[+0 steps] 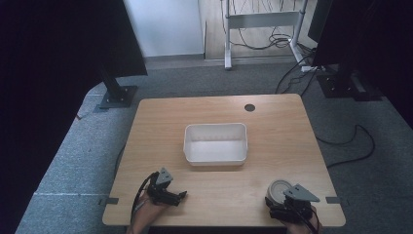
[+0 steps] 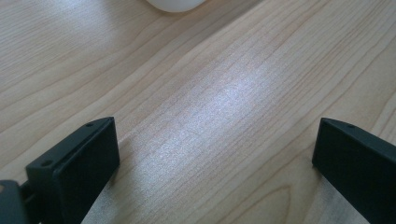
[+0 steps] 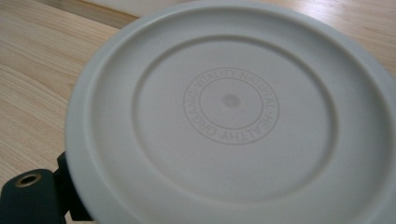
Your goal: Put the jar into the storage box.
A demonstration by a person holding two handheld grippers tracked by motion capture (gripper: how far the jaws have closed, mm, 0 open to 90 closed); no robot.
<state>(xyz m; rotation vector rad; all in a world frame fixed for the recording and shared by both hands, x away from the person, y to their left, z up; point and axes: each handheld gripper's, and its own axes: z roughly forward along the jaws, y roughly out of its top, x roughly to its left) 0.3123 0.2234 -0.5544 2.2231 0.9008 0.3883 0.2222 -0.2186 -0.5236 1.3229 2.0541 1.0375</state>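
Observation:
A round white dish (image 3: 231, 112) with embossed ring lettering sits at the table's near right corner (image 1: 279, 189). My right gripper (image 1: 285, 201) holds it close in front of its camera. One black finger (image 3: 32, 196) presses against the dish's rim at the lower left, and the other is hidden under the dish. My left gripper (image 1: 181, 196) rests at the near left of the table. In the left gripper view it (image 2: 217, 154) stands open over bare wood. A white rectangular tub (image 1: 215, 143) stands empty in the middle of the table.
The wooden table (image 1: 272, 126) has a dark cable hole (image 1: 250, 107) near its far edge. A corner of the tub (image 2: 175, 3) shows at the top of the left gripper view. Stands and cables lie on the carpet beyond the table.

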